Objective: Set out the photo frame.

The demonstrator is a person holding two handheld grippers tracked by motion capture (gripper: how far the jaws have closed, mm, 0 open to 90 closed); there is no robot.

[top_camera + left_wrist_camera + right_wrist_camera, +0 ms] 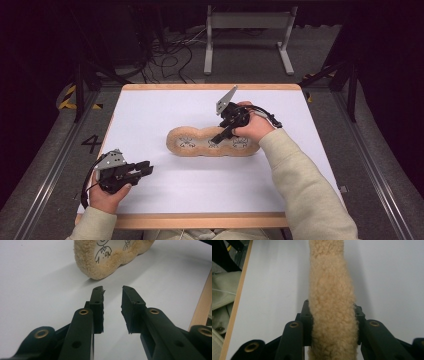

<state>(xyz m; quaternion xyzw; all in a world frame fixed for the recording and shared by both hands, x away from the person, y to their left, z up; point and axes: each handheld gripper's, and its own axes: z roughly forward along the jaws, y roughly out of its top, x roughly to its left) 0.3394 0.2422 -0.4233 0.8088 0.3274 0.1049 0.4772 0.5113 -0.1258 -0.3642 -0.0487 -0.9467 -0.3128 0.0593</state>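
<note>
Fleece fills the gap between the jaws of the right gripper, which are closed on the fuzzy rim of a tan, three-lobed pad lying flat near the middle of the white table. In the high view that gripper comes down on the pad's far edge, roughly above the middle lobe, with the person's hand behind it. The pad has a pale inner face printed with small line drawings, one in each lobe. The left gripper rests low near the front left of the table, well apart from the pad; in its own view the jaws stand open with nothing between them, pointing toward the pad's rounded end. As I judge it, the work is at an early stage: the pad is grasped on one side but not yet lifted, folded or moved, and the free gripper has yet to take part. No bowl, box or tray stands on the table, so there is nothing holding anything; the pad lies directly on the bare surface.
</note>
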